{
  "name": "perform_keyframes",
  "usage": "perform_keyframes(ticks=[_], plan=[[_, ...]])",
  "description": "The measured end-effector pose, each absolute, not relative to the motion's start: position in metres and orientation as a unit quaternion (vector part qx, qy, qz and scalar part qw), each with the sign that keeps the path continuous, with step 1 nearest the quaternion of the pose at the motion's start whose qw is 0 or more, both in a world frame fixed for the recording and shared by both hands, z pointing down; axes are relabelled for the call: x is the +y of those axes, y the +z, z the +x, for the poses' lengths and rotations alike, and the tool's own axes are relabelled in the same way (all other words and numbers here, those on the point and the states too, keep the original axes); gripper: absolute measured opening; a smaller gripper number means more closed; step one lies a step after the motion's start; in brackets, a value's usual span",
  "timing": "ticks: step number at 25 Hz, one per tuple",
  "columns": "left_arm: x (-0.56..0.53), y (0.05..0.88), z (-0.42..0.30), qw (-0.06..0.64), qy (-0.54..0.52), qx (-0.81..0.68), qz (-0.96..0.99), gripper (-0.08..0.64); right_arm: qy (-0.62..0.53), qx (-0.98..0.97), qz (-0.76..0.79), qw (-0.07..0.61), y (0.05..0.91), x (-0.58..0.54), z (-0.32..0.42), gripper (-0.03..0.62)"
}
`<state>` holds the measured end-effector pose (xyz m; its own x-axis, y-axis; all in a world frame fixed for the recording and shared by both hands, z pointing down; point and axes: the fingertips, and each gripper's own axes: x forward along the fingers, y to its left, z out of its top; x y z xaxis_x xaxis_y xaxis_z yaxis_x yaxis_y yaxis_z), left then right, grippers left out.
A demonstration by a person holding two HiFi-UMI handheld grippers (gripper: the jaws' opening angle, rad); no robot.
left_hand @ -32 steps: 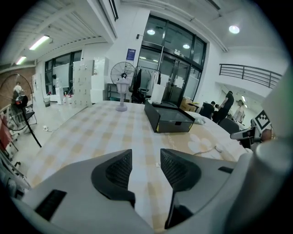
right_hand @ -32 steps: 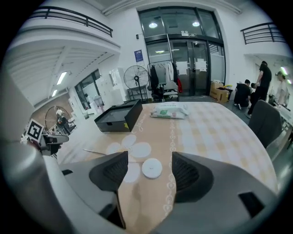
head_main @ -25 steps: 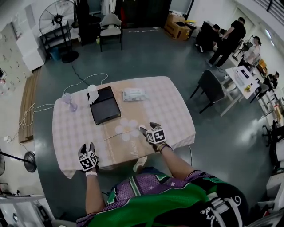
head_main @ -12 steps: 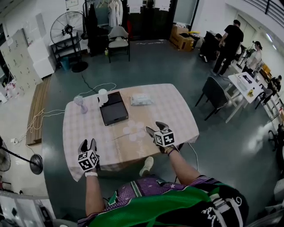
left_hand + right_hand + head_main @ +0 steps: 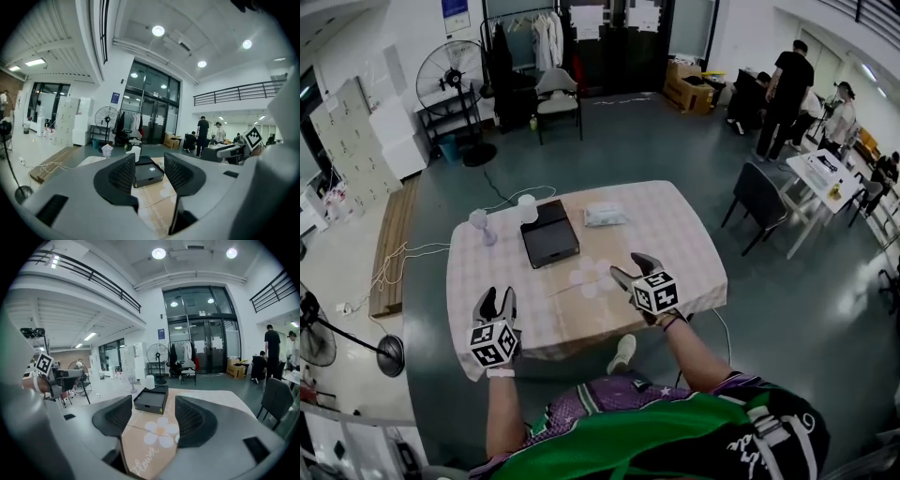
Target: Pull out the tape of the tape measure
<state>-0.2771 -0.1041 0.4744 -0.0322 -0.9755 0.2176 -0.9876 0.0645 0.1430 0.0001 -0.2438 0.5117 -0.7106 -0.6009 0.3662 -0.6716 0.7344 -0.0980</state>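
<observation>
In the head view, the left gripper (image 5: pixel 495 300) is hovering at the lower left edge of the surface (image 5: pixel 675 234) and the right gripper (image 5: pixel 630 266) is hovering over its lower middle, both well apart from the black box (image 5: pixel 549 232) and the cup (image 5: pixel 528 208) just beside it. No tape measure is showing anywhere; it may be lying inside the box, though that is only a guess, so a blind reach is risking a tipped cup or a shoved box. In the left gripper view, the left gripper (image 5: pixel 149 161) is holding its fingers (image 5: pixel 123 174) apart with nothing between them, the box (image 5: pixel 149 173) lying far beyond. In the right gripper view, the right gripper (image 5: pixel 152 413) is likewise standing open and empty above the flower print (image 5: pixel 161 432). With only one gripper on the tape measure's case, the whole case would be sliding instead of the tape paying out.
</observation>
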Motion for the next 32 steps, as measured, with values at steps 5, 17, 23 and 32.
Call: perform_keyframes(ticks=[5, 17, 23, 32], plan=[[-0.104, 0.451, -0.249, 0.1, 0.016, -0.699, 0.708, 0.193, 0.098, -0.927, 0.338, 0.128, 0.481, -0.228, 0.004, 0.273], [-0.091, 0.389, -0.186, 0.054, -0.022, -0.657, 0.751, 0.193, 0.096, -0.932, 0.343, 0.065, 0.415, -0.193, 0.045, 0.273], [-0.091, 0.377, -0.163, 0.048, -0.026, -0.675, 0.736, 0.193, 0.084, -0.942, 0.324, 0.04, 0.385, -0.196, 0.072, 0.272], [-0.071, 0.35, -0.097, 0.028, -0.042, -0.699, 0.714, 0.166, 0.059, -0.952, 0.3, 0.014, 0.353, -0.18, 0.129, 0.235]])
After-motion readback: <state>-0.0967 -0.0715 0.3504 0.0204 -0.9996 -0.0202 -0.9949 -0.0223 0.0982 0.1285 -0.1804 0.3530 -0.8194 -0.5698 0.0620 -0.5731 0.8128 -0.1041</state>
